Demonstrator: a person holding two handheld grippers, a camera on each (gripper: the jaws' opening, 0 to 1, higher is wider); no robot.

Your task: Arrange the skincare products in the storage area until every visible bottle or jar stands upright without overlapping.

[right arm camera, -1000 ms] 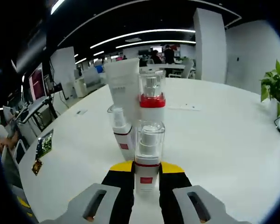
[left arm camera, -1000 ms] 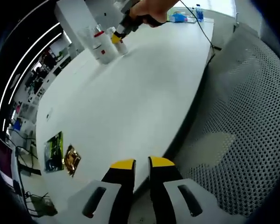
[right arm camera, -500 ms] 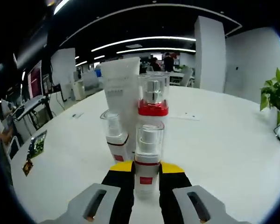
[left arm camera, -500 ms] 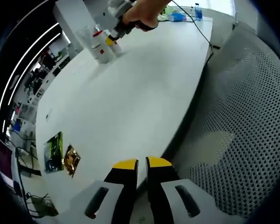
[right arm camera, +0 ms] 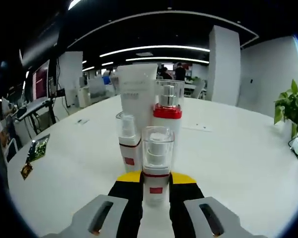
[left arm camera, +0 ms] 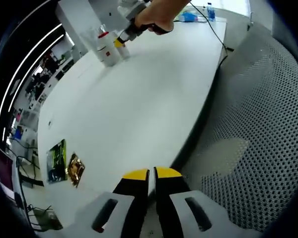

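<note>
The right gripper (right arm camera: 155, 178) pinches a small pump bottle (right arm camera: 157, 163) between its yellow-tipped fingers (right arm camera: 130, 177), low on the body near the red label. The bottle stands upright; its base seems to be at or just above the white table (right arm camera: 228, 158), but I cannot tell whether it touches. Just behind it stand three more products in a tight cluster: a shorter spray bottle (right arm camera: 126, 145) with a red band, a taller bottle with a red collar (right arm camera: 168, 119) under a clear cap, and a white tube (right arm camera: 137, 91) standing on end at the back. All four are upright. From this angle they overlap in view, so whether they touch cannot be settled.

In the left gripper view the cluster (left arm camera: 107, 47) sits toward the far edge of the table, with a person's hand (left arm camera: 156, 15) holding the right gripper against it. The left gripper (left arm camera: 151, 174) hangs over the near edge of the table, its fingers pressed together on nothing, well apart from the products. A mesh chair (left arm camera: 258, 109) stands beside that edge, and two foil packets (left arm camera: 64, 163) lie near the table's left edge.

The held bottle looks light, rigid and smooth, likely hard plastic with a loose-fitting clear cap, so the low grip on the body suits it; squeezing the cap could pop it off. Its narrow base and height make it tippy, so it wants a straight, gentle release clear of its neighbours.
</note>
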